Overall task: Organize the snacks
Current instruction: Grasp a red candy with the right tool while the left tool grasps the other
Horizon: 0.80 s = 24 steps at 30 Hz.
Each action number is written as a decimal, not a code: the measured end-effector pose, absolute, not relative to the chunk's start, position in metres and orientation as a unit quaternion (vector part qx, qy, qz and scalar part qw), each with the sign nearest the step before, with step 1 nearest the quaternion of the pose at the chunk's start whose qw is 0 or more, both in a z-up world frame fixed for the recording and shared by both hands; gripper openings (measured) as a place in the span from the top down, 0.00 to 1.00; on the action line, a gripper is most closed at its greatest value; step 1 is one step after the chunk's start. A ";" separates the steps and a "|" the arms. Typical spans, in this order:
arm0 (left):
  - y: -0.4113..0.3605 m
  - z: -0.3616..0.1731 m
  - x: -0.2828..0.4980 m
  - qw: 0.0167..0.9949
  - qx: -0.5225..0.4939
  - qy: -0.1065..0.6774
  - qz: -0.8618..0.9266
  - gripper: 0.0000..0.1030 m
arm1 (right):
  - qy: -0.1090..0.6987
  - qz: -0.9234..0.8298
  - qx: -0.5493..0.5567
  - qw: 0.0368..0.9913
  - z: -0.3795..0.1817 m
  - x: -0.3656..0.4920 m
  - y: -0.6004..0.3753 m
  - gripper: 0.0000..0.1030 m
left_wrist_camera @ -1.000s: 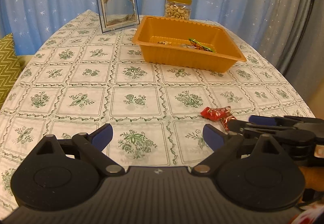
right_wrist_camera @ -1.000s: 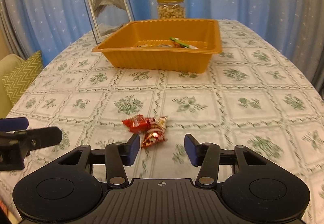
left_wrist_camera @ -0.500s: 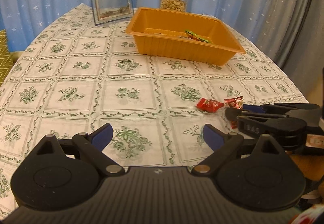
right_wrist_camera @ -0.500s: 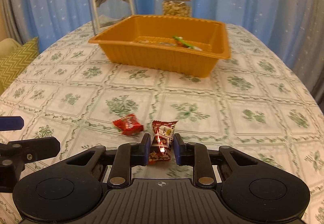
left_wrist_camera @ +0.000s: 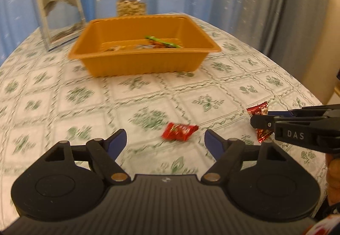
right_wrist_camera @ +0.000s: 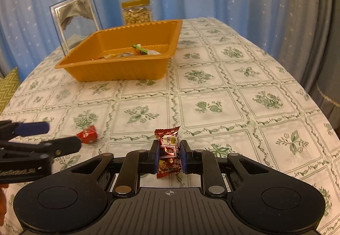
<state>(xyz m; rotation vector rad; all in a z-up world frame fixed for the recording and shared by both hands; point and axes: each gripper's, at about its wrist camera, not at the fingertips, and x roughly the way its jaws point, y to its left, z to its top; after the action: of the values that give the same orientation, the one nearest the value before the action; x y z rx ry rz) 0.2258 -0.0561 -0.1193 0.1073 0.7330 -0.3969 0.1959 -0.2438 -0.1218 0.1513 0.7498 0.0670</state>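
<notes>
At the bottom centre of the right wrist view, the right gripper [right_wrist_camera: 169,155] is clamped on a dark red candy packet [right_wrist_camera: 169,148]. The left gripper [left_wrist_camera: 165,139] (its jaws have just been narrowing) stands open, holding nothing, around a red candy [left_wrist_camera: 179,131] lying on the tablecloth [left_wrist_camera: 204,90]. The orange tray [left_wrist_camera: 140,62] sits upper centre.

White letters "DAS" stood on the black side of the right gripper [left_wrist_camera: 260,123], out at three o'clock. The dark red candy wrapper [right_wrist_camera: 169,151] showed "Luck"; its other print was unreadable.
</notes>
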 end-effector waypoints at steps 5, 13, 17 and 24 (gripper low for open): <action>-0.070 -0.129 0.241 0.903 0.076 0.363 -0.215 0.53 | 0.365 0.031 0.085 0.926 -0.124 0.196 -0.249 0.81; -0.075 -0.138 0.247 0.897 0.081 0.374 -0.220 0.73 | 0.363 0.029 0.095 0.926 -0.126 0.197 -0.252 0.81; -0.078 -0.135 0.243 0.897 0.087 0.374 -0.218 0.81 | 0.362 0.030 0.095 0.927 -0.125 0.196 -0.252 0.81; -0.074 -0.121 0.229 0.903 0.077 0.371 -0.202 0.82 | 0.350 0.040 0.091 0.931 -0.113 0.190 -0.245 0.81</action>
<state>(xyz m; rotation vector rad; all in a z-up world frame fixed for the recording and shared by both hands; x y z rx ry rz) 0.2294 -0.0736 -0.1210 0.1584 0.7674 -0.4170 0.1904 -0.2448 -0.1134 0.1867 0.7166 0.0824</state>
